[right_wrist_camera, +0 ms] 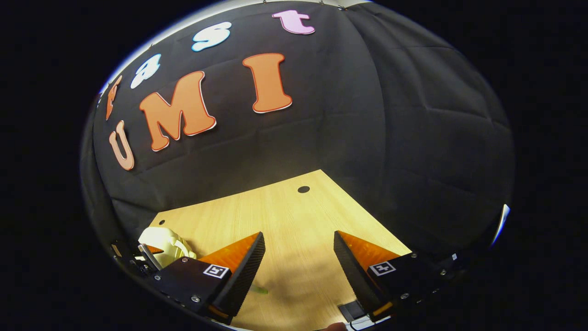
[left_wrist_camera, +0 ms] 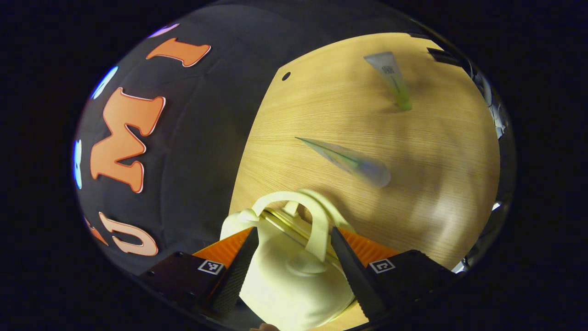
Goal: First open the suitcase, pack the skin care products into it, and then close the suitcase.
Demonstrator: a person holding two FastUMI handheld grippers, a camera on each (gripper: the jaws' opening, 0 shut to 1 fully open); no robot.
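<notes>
A small cream suitcase (left_wrist_camera: pixel 285 280) with a looped handle (left_wrist_camera: pixel 317 225) stands shut on the wooden table (left_wrist_camera: pixel 441 193). It sits between the fingers of my left gripper (left_wrist_camera: pixel 294 243), which is spread wide around it. Two skin care tubes lie beyond it: a pale green one (left_wrist_camera: pixel 349 158) near the middle and a clear one with a green end (left_wrist_camera: pixel 391 78) farther off. My right gripper (right_wrist_camera: pixel 298 243) hangs open over bare table (right_wrist_camera: pixel 285 216), holding nothing. In the right gripper view the suitcase (right_wrist_camera: pixel 163 243) shows at the lower left, and a green tube tip (right_wrist_camera: pixel 259 289) peeks out beside one finger.
The black cloth wall closes off the table's far side and corner. Small round holes (left_wrist_camera: pixel 285 76) (right_wrist_camera: pixel 303 189) mark the tabletop. A dark flat item (right_wrist_camera: pixel 351 310) lies at the near table edge, and another dark object (left_wrist_camera: pixel 443 55) sits at the table's far edge.
</notes>
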